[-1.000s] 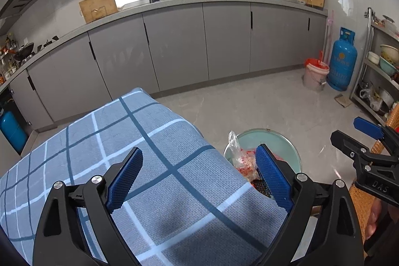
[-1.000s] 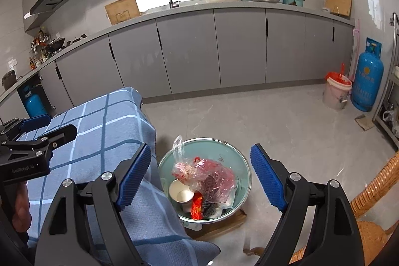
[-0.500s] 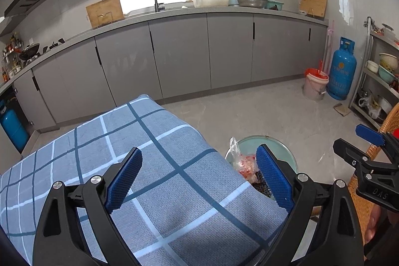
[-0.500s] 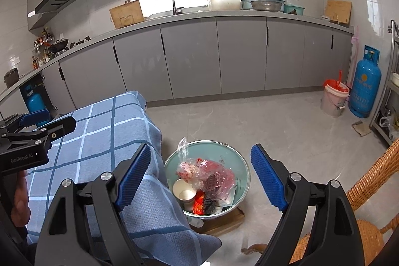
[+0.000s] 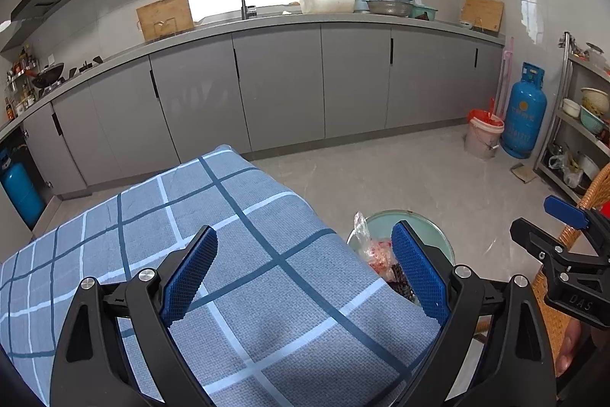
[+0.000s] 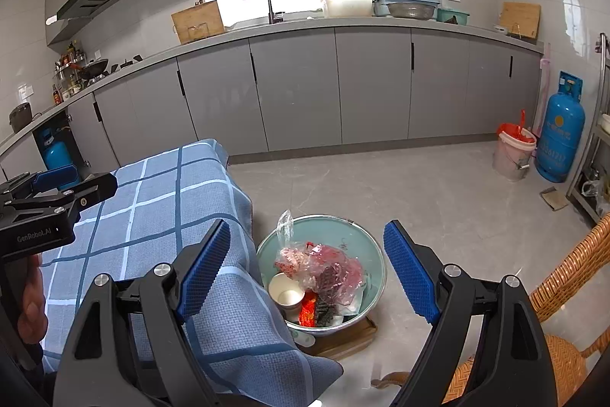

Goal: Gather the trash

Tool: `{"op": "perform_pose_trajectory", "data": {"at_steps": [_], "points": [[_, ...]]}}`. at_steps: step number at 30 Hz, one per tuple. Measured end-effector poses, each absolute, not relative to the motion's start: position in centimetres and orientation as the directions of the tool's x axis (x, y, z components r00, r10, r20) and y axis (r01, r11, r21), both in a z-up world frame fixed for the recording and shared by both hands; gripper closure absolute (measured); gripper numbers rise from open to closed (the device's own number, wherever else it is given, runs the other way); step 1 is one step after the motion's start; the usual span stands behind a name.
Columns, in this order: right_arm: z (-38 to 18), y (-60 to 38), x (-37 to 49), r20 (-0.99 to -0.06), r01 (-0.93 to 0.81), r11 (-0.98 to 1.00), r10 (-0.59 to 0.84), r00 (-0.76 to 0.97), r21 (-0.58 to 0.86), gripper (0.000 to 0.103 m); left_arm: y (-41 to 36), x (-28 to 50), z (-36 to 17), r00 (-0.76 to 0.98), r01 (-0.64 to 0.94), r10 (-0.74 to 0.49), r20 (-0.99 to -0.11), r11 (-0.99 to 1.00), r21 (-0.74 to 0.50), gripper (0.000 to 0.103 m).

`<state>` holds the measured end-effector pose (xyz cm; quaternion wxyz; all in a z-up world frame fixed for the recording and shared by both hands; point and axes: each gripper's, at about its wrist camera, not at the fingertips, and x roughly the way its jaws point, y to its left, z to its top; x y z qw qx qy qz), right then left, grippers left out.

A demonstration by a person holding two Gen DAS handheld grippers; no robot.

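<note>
Both claws are spread wide with nothing between their blue pads! Left gripper [image 5: 304, 273] hangs over the blue plaid tablecloth [image 5: 198, 216]; right gripper [image 6: 307, 273] sits above the table's edge, looking down at one pale green basin [image 6: 366, 246] on the floor, just beside the draped cloth. That basin holds the trash: one crumpled clear plastic bag [image 6: 324, 266] with reddish contents, one white paper cup [image 6: 286, 293] upright against it, one red wrapper [image 6: 309, 311] and a dark scrap below it. From the left view, only the basin's far rim [image 5: 411, 216] and the bag's top [image 5: 362, 227] peek past the cloth. Two blue gas cylinders show, one at the right wall [image 6: 560, 132], one under the counter at left [image 6: 57, 155]. One orange-lined bucket [image 6: 514, 151] stands beside the right cylinder, one wicker chair [image 6: 572, 269] at lower right.
</note>
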<state>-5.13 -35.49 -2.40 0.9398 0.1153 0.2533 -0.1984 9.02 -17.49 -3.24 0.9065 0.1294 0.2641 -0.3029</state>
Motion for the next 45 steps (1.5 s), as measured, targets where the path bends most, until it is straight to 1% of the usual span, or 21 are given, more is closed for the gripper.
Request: {"op": "perform_pose_trajectory", "data": {"at_steps": [15, 20, 23, 25, 39, 42, 45], "points": [[-2.4, -35.33, -4.98, -0.52, 0.428, 0.896, -0.313, 0.795, 0.115, 0.02, -16.94, 9.44, -3.28, 0.686, 0.61, -0.472, -0.554, 0.788, 0.083, 0.008], [-2.32, -35.22, -5.03, -0.514, 0.427, 0.897, -0.314, 0.798, 0.114, 0.02, -16.97, 9.39, -3.11, 0.695, 0.602, -0.465, -0.548, 0.794, 0.09, 0.004], [-2.22, -35.25, -4.98, -0.511, 0.424, 0.898, -0.314, 0.8, 0.112, 0.02, -17.04, 9.23, -2.92, 0.693, 0.609, -0.474, -0.543, 0.788, 0.089, 0.004], [-2.13, -35.21, -4.91, -0.509, 0.422, 0.9, -0.314, 0.801, 0.11, 0.02, -17.15, 9.13, -2.88, 0.708, 0.597, -0.457, -0.538, 0.795, 0.111, 0.004], [-1.99, -35.27, -4.81, -0.505, 0.416, 0.903, -0.31, 0.806, 0.11, 0.02, -17.54, 9.7, -3.36, 0.711, 0.573, -0.408, -0.572, 0.808, 0.135, 0.004], [-1.82, -35.24, -4.76, -0.501, 0.415, 0.903, -0.312, 0.807, 0.107, 0.019, -17.5, 9.67, -3.4, 0.721, 0.567, -0.401, -0.565, 0.81, 0.149, 0.004], [-1.71, -35.17, -4.82, -0.496, 0.417, 0.903, -0.316, 0.809, 0.105, 0.016, -17.44, 9.73, -3.35, 0.716, 0.571, -0.405, -0.569, 0.809, 0.142, 0.004]]}}
